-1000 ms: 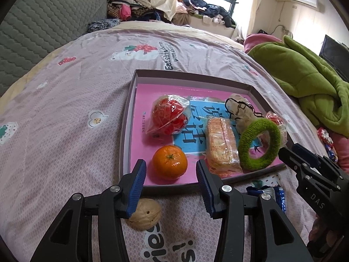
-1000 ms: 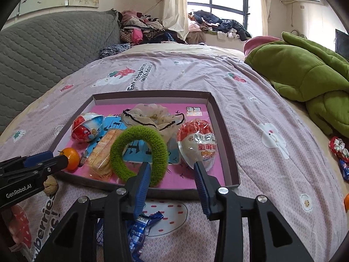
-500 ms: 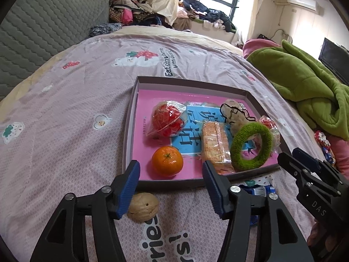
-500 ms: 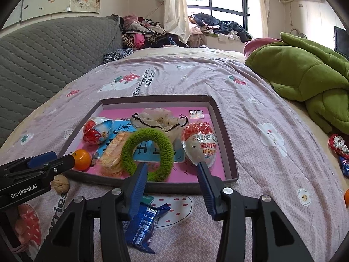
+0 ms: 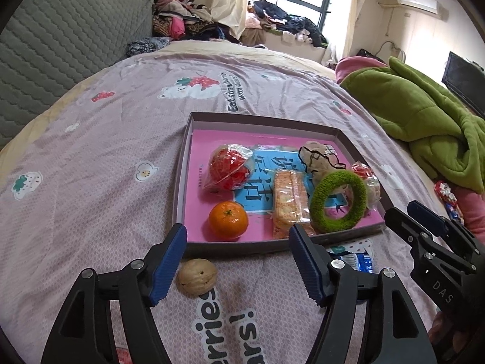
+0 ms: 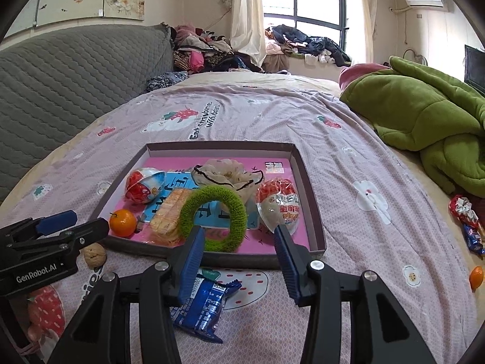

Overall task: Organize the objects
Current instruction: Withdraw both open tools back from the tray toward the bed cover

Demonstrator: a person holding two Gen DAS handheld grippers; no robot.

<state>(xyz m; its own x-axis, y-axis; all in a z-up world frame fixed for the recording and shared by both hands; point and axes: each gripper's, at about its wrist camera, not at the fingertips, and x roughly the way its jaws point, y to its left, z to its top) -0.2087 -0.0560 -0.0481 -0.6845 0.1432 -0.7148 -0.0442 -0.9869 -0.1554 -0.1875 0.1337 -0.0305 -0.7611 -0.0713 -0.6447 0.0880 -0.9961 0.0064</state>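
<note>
The left gripper (image 5: 235, 261) was spreading its blue-padded jaws, nothing between them. A second earlier they had stood narrow right at the round orange tangerine (image 5: 228, 220), which now sat alone in the near-left corner of the shallow pink-floored cardboard box (image 5: 181, 182). That drop looked finished, and the view had pulled back from the box. Its next candidate, I'd say, was the tan wrinkled walnut (image 5: 197, 276) lying on the lilac printed bedsheet (image 5: 91, 182), just outside the box's near wall.

The right gripper (image 6: 239, 250) hung released too, jaws parted and empty. The fuzzy green ring (image 6: 213, 223) leaned inside the box beyond them, and the crinkled blue snack packet (image 6: 201, 306) lay on the sheet below, not yet boxed.
</note>
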